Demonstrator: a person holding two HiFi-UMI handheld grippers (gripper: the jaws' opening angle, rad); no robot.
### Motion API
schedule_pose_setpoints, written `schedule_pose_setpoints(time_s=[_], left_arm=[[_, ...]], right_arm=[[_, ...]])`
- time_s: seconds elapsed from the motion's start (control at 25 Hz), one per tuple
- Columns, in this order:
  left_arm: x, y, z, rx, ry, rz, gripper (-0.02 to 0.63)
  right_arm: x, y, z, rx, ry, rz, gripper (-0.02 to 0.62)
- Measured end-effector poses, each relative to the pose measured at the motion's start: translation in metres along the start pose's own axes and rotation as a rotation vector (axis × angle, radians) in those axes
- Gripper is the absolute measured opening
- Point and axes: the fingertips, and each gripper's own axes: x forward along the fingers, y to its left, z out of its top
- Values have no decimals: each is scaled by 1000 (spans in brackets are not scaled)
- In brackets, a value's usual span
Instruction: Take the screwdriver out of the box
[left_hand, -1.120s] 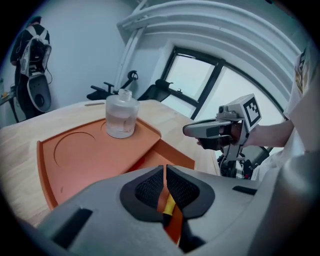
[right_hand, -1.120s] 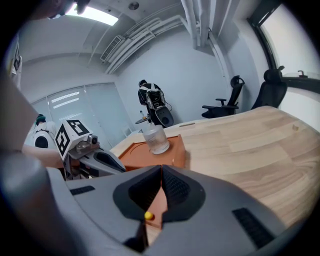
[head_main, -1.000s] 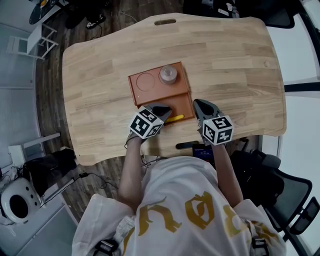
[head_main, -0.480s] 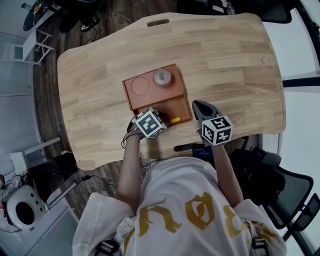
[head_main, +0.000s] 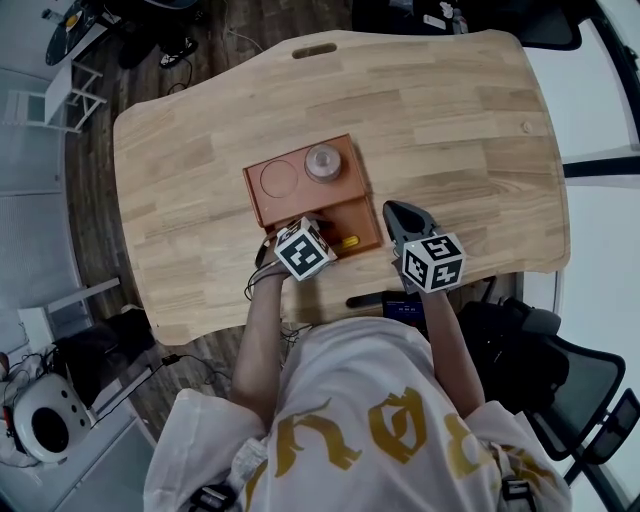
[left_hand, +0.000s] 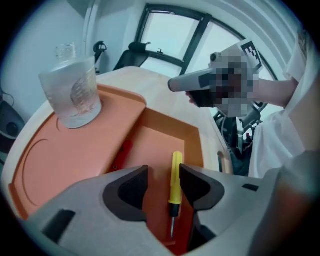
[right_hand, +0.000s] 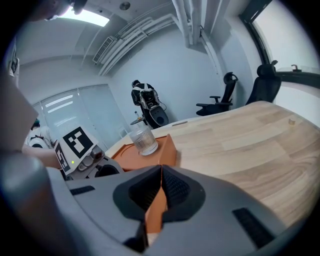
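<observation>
An orange box (head_main: 290, 205) lies on the wooden table, and a yellow-handled screwdriver (left_hand: 175, 175) rests in its near compartment. In the head view only part of the screwdriver (head_main: 349, 241) shows beside the marker cube. My left gripper (left_hand: 163, 172) points steeply down into that compartment. Its jaws have just been opening and now stand either side of the handle without pressing on it. My right gripper (right_hand: 161, 186) is shut with nothing in it. It hovers just right of the box (right_hand: 167, 149), and in the head view the right gripper (head_main: 398, 213) sits by the box's right wall.
A clear glass jar (left_hand: 72, 90) stands on the box's far shelf (head_main: 323, 160), beside a round recess (head_main: 276, 178). A red item (left_hand: 121, 154) lies at the compartment's left side. The table's (head_main: 470, 130) near edge runs just under both hands. An office chair (head_main: 560, 390) is at the lower right.
My left gripper has tipped down and moved in over the near compartment, so it hides more of the screwdriver. The right gripper has stayed where it was.
</observation>
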Motion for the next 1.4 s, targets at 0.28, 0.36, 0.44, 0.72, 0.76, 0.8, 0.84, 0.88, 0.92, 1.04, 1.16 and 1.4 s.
schedule_pose_setpoints(time_s=[0.28,0.36,0.44,0.72,0.76,0.8,0.84,0.88,0.92,1.04,1.16,1.4], left_arm=[[18,-12,-8,143,95,-29,213],[13,-2,-6,100,72,20,213],[0,18,0,34,6,139,24],[15,7,-19,77,88,96,196],[16,13,-20,90,98,133,158],[16,18,-20,90,99,160,110],[16,21,-20,81,94,172,95],[15,23,-19,72,88,173,83],[15,23,-19,65,84,171,83],[15,23,-19,63,80,169,83],[15,23,-19,69,85,174,81],[16,23,-17,64,69,203,80]], right_arm=[[3,2,-4,-4,11,10,12],[3,2,-3,-6,8,8,12],[3,4,-1,-7,2,8,12],[4,9,-2,-5,-2,26,12],[4,10,-2,-5,-2,27,12],[5,9,-2,-5,-1,26,12],[4,9,-2,-5,-1,24,12],[4,8,-2,-4,-1,21,12],[4,8,-2,-4,-1,19,12],[4,8,-1,-7,-1,14,12],[5,11,-1,-15,0,15,12],[4,16,-4,-19,10,15,12]])
